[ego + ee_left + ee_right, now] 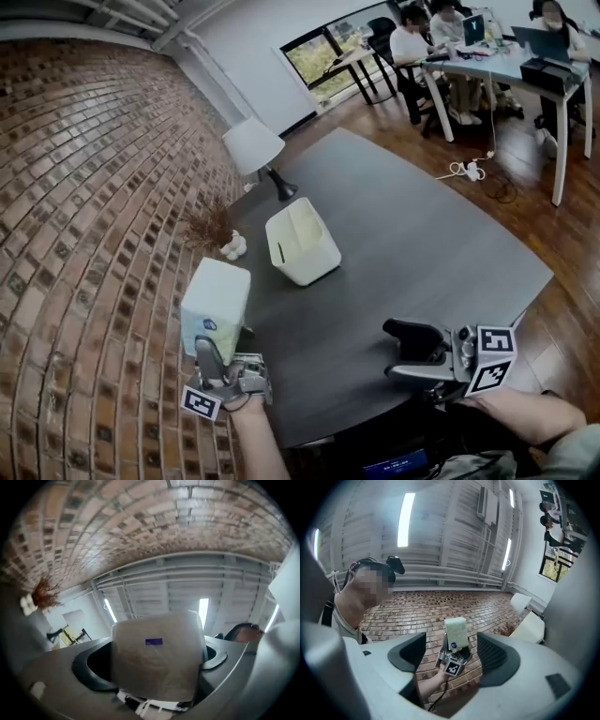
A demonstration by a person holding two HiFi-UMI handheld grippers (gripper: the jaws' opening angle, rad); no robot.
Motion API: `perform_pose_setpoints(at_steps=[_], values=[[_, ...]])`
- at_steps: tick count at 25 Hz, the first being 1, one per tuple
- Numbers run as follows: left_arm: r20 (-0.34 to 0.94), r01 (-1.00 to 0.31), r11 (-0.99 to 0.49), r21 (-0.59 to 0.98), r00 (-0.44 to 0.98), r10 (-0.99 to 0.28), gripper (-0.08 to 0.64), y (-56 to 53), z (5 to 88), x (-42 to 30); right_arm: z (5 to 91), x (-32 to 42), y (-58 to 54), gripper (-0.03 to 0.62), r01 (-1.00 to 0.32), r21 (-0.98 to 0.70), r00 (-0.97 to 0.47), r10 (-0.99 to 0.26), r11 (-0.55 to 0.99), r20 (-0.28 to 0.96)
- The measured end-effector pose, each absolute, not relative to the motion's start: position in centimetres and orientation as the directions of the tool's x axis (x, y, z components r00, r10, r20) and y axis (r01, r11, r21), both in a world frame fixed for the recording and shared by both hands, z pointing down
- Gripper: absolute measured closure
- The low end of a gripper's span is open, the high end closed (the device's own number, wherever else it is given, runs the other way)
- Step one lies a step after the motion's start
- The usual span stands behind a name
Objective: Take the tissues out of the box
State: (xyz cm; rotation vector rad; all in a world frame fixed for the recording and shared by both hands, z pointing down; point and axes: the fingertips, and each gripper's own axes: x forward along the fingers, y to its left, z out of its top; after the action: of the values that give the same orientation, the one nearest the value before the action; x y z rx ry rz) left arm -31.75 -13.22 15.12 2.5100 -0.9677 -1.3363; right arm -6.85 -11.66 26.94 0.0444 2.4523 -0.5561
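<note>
A wrapped pack of tissues [216,307] stands upright in the air at the left, above the dark table's [412,234] left edge. My left gripper [221,364] is shut on its lower end. In the left gripper view the pack [157,660] fills the gap between the jaws. The white tissue box [302,242] sits on the table beyond it with its top open. My right gripper [405,349] hovers open and empty at the near right, pointing left. In the right gripper view, the pack [456,632] shows between that gripper's spread jaws, and the box [532,626] is at the right.
A white table lamp [253,145] stands behind the box. A dried plant [211,225] and small white ornaments [232,246] sit by the brick wall [84,187]. A power strip [469,171] lies on the floor; people sit at desks at the back right.
</note>
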Motion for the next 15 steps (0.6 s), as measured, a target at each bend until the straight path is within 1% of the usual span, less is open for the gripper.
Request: perform_pose_setpoints(at_steps=[2,6,9,11,13,15], values=[[-0.73,-0.389,-0.81,0.439,0.371,-0.574,0.049,-9.5,17.9,-29.3,26.9,-7.3,-10.9,0.236,0.165,-0.367,-0.817,-0.081,0.916,-0.572],[-0.772,-0.274,-0.835,0.477,0.324,-0.547,0.049,-5.0,22.5,-25.5,27.5,-8.0,-9.6,0.236,0.172,-0.357,-0.837,-0.055,0.918,-0.545],[-0.818,-0.223,-0.861,0.457,0.276,-0.505,0.049,-2.9,24.2,-25.4,28.0,-8.2,-8.7,0.236,0.172,-0.342,-0.847,-0.039,0.924,-0.53],[-0.845,-0.192,-0.883,0.428,0.262,-0.466,0.049,-1.8,24.8,-25.7,28.1,-8.1,-8.9,0.236,0.156,-0.343,-0.848,-0.052,0.926,-0.527],[-0.854,-0.167,-0.899,0.405,0.28,-0.437,0.049,-0.8,25.7,-25.1,28.0,-7.9,-8.9,0.236,0.143,-0.343,-0.85,-0.062,0.928,-0.522],[-0.837,-0.169,-0.892,0.42,0.308,-0.452,0.049,0.0,26.5,-23.7,28.1,-8.0,-8.5,0.237,0.143,-0.334,-0.859,-0.051,0.932,-0.51]])
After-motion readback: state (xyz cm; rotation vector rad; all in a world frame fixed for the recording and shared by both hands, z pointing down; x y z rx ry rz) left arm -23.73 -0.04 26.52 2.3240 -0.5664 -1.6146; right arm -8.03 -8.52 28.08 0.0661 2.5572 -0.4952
